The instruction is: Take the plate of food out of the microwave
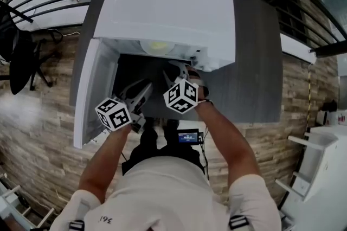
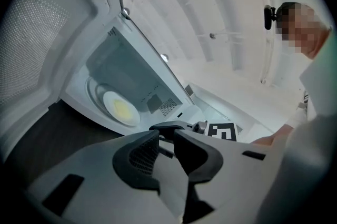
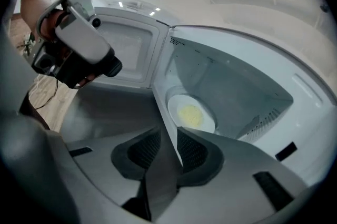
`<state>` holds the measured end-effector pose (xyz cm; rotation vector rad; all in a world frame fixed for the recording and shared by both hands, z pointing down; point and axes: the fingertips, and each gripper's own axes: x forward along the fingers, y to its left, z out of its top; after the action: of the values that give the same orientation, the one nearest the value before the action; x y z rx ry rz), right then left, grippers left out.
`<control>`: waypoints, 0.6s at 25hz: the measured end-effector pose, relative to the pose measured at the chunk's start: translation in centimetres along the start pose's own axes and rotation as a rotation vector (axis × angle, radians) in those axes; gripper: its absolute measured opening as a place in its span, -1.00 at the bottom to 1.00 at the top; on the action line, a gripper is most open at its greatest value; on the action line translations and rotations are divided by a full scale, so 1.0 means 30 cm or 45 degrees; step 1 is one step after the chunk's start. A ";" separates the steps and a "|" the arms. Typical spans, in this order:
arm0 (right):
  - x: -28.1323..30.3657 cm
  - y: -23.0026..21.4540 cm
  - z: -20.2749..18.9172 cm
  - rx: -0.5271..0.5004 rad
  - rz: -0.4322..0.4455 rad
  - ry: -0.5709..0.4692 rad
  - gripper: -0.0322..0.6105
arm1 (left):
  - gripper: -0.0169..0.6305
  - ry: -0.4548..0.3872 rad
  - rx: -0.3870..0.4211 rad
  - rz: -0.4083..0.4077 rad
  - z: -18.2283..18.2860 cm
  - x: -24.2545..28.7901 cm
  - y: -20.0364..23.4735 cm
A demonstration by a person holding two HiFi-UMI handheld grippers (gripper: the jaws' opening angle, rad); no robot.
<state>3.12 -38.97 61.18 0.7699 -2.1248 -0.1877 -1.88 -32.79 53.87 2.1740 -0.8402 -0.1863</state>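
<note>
With the door (image 1: pixel 91 95) swung wide, the plate (image 3: pixel 190 114) of food sat on the turntable inside the microwave (image 1: pixel 162 13), ahead of both grippers and well beyond their tips, apparently not yet touched. The left gripper (image 2: pixel 166 131) hung just outside the opening with its jaws a narrow slit apart and nothing between them. The right gripper (image 3: pixel 168 136), beside it and nearer the cavity, pointed down toward the plate with its jaws parted wider, also empty, seemingly lined up for a reach to the rim. Both stood over the dark table (image 1: pixel 255 62) in front of the oven, which left the mouth of the cavity free. From the head view the microwave's roof hid most of the plate, leaving only its near edge and a pale yellow patch. What the food was could not be made out, and the right gripper's tips were partly lost in the cavity's shadow.
</note>
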 end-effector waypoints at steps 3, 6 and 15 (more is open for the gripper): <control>0.060 -0.028 0.009 -0.111 -0.045 0.029 -0.66 | -0.73 -0.005 -0.014 0.021 0.002 0.009 0.032; 0.109 -0.042 0.020 -0.276 -0.102 0.055 -0.66 | -0.73 -0.009 -0.030 0.049 0.004 0.017 0.065; 0.223 -0.038 0.018 -0.670 -0.201 0.165 -0.67 | -0.73 -0.003 -0.083 0.103 0.008 0.032 0.147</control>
<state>0.22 -43.85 64.90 0.6112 -1.7746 -0.7278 -3.47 -35.62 57.00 2.0756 -0.9089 -0.1732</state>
